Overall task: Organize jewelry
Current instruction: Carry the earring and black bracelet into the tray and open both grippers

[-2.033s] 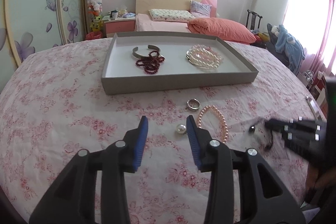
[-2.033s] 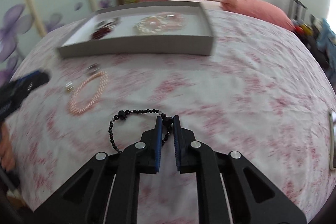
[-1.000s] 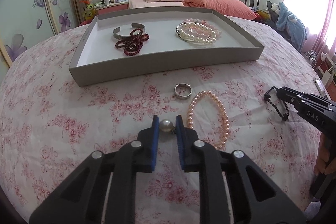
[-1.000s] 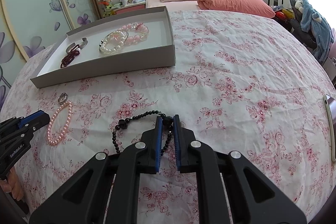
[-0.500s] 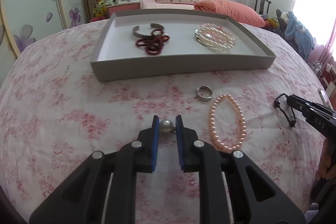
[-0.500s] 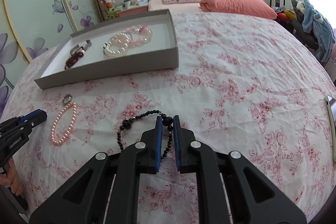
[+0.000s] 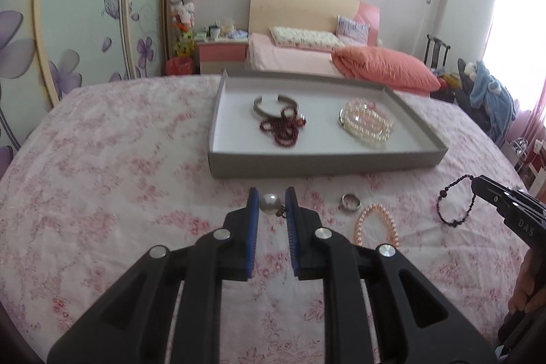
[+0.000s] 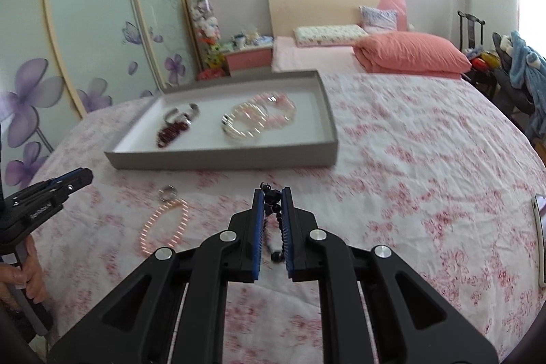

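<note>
Fingers of the left gripper [image 7: 270, 203] pinch a round white pearl pendant [image 7: 270, 203] between their blue pads, just short of the shallow grey cardboard tray [image 7: 324, 164]. On the other side, the right gripper [image 8: 272, 203] has its fingers nearly together on a black beaded bracelet [image 8: 275, 227], whose loop dangles free below. Both pieces hang clear of the pink floral bedspread [image 7: 102, 159].

Inside the tray already lie a silver cuff, a dark red bead strand [image 7: 281, 125] and a pile of pale pearl bracelets [image 7: 367, 121]. A small silver ring [image 7: 350, 203] and a pink pearl bracelet [image 7: 375, 226] wait on the bedspread.

To do this carry well, I'd lift each piece over the near wall, lower it onto bare white floor away from the others, and only then let go, so the dangling loop doesn't snag the rim.
</note>
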Motion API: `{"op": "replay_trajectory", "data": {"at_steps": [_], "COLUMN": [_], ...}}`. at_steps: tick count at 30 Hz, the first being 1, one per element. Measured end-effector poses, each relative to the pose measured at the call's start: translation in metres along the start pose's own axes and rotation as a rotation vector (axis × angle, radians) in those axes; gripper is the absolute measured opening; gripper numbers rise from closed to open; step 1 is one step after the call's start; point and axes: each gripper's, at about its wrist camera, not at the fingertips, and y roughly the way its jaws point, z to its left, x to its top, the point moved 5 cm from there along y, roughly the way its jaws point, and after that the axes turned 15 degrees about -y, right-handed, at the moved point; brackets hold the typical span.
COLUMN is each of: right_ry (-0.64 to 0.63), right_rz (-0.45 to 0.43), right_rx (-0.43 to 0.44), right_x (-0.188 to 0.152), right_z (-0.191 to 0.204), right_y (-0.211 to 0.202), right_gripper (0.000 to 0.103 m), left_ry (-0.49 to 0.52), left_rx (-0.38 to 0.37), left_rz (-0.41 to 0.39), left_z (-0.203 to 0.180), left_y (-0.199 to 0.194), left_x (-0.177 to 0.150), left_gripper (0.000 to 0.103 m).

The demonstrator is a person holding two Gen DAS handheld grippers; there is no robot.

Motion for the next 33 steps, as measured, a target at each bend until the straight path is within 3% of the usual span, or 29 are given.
{"op": "replay_trajectory", "data": {"at_steps": [15,33], "right_ry": [-0.016,-0.065], "right_rz": [-0.144,-0.301], "right_rx": [0.059,0.002], "right_x": [0.036,0.074], "right_z": [0.022,0.029], "right_y": [-0.027,-0.042], "right_gripper": [0.011,0.011], "left_ry": [0.036,0.069], "left_rx": [-0.022,-0.05], "left_rz": [-0.151,-0.226], "left_z": [-0.023,-0.045], "left_y": [-0.037,-0.039], "left_x": [0.018,0.037], "left_gripper": [0.016,0.016]}}
